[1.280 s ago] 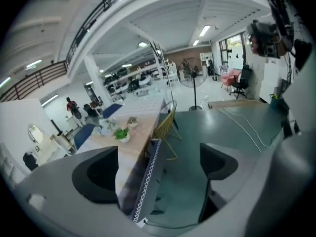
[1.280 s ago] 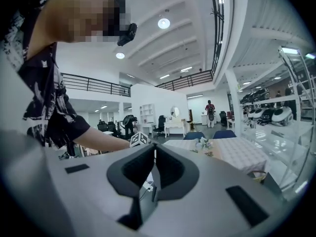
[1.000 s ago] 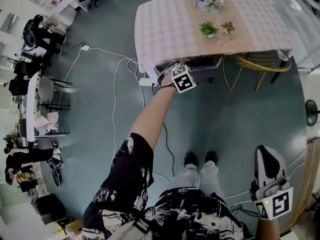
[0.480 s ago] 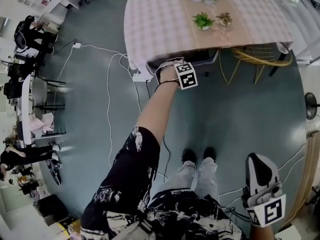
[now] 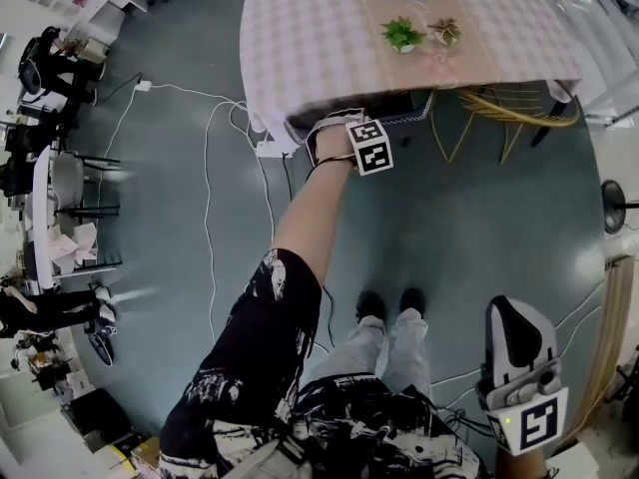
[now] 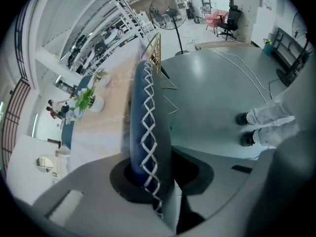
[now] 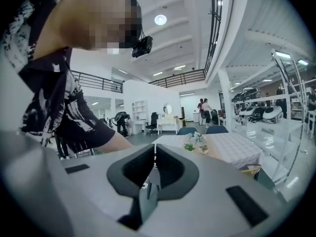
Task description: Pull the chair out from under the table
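Note:
A chair with a dark blue padded backrest (image 6: 148, 127) laced in white is tucked under the table (image 5: 329, 38); its top edge (image 5: 399, 118) shows just below the tablecloth. My left gripper (image 6: 153, 177) points steeply down over that backrest. Its jaws have just been closing, and the pads now press on the backrest from both sides. In the head view this gripper (image 5: 337, 130) sits at the table's near edge, at the end of an outstretched arm. My right gripper (image 7: 154, 157) is shut on nothing and hangs low at the right (image 5: 514, 312), far from the chair.
A checked cloth covers the table, with small potted plants (image 5: 401, 34) on it. A gold wire chair (image 5: 509, 108) stands under its right part. A white cable (image 5: 210, 188) and a power strip (image 5: 268, 150) lie on the floor at the left. My feet (image 5: 384, 302) stand back from the table.
The left hand has come down a little onto the chair's top edge at the table's rim. The right gripper has drifted slightly left and lower in the head view.

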{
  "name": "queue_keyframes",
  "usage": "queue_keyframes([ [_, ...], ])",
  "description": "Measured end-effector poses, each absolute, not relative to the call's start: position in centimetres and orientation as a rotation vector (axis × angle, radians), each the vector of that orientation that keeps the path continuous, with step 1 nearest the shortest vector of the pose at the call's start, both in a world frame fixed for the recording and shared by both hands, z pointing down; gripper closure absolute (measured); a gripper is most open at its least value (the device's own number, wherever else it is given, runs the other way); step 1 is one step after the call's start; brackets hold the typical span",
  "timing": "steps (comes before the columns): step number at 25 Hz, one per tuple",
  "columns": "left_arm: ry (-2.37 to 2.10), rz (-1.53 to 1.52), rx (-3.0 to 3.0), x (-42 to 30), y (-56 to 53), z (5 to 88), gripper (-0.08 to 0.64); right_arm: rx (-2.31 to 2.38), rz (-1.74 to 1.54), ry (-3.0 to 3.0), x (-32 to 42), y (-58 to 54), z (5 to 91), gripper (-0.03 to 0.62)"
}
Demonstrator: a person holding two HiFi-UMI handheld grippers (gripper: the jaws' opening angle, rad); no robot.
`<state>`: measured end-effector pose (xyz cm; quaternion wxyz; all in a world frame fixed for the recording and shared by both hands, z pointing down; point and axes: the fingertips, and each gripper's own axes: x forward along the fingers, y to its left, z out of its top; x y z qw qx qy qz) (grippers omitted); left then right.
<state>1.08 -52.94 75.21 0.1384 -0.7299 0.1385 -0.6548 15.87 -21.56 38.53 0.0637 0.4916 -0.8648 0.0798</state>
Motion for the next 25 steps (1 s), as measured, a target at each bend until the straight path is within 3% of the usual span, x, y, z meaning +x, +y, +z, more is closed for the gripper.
queue_keyframes([
  [16,0.323,-1.910,-2.140,0.0,-46.1,75.2,0.503,1.435,0.122,-2.703,11.3,-25.2,37.0,0.581],
  [25,0.287,-1.952,-2.169,2.1,-36.1,75.2,0.506,1.411,0.111,-2.748,10.3,-24.7,35.8,0.581],
])
